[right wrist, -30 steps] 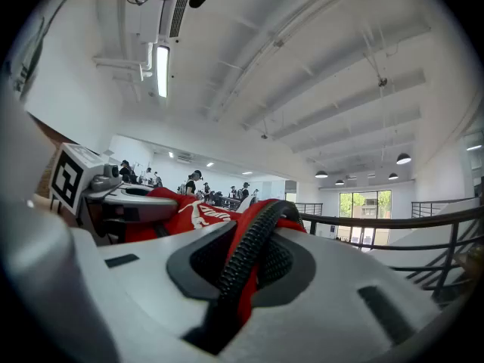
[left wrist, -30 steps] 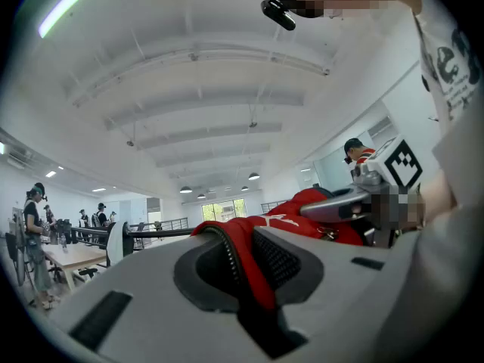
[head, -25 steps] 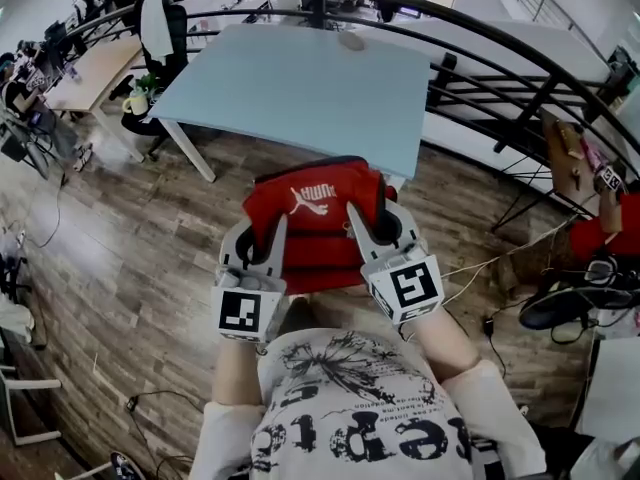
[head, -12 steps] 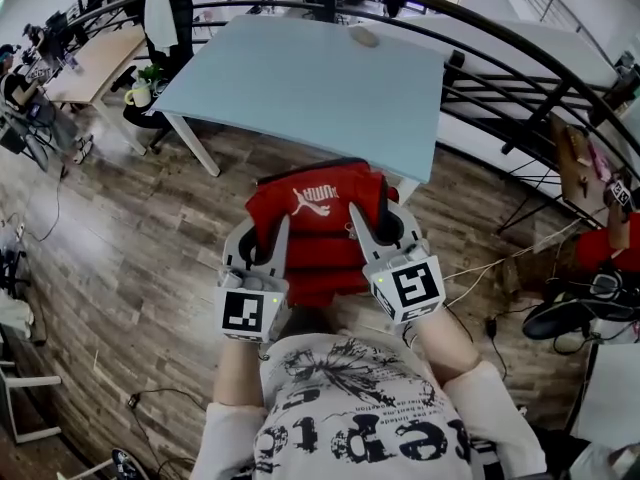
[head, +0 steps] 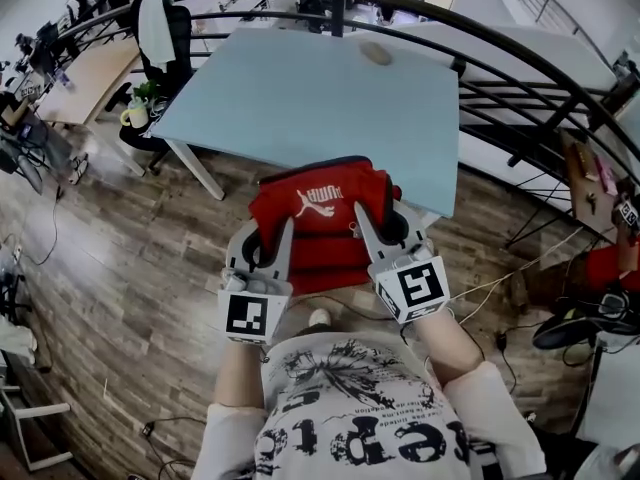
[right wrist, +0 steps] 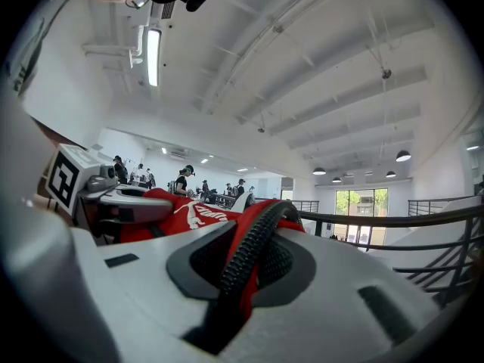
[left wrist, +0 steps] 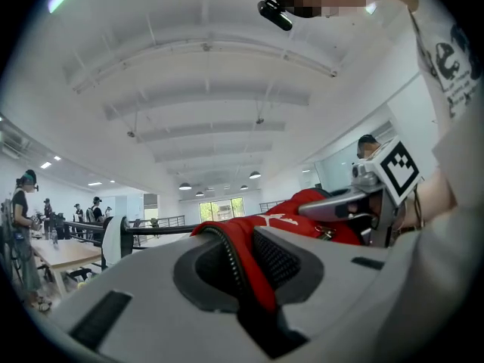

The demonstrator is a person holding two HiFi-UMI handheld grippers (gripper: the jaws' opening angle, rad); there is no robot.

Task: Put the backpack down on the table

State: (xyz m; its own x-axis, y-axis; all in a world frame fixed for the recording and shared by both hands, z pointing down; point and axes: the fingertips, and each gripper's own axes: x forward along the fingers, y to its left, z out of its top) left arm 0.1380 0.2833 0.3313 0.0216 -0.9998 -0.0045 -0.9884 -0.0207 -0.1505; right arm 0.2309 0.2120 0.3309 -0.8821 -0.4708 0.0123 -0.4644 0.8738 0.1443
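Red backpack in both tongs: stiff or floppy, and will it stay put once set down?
Likely floppy: the backpack is soft fabric whose edges fold into the left tongs and right tongs. Probably light, since thin pinches carry it. It should slump flat on the table, not roll.

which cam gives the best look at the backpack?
Head view: most of the red backpack shows, pinched by left claw and right claw. Each gripper view shows only the zippered edge in its jaws plus some red fabric.

PUMA lettering, red backpack (head: 322, 236) (upside down)
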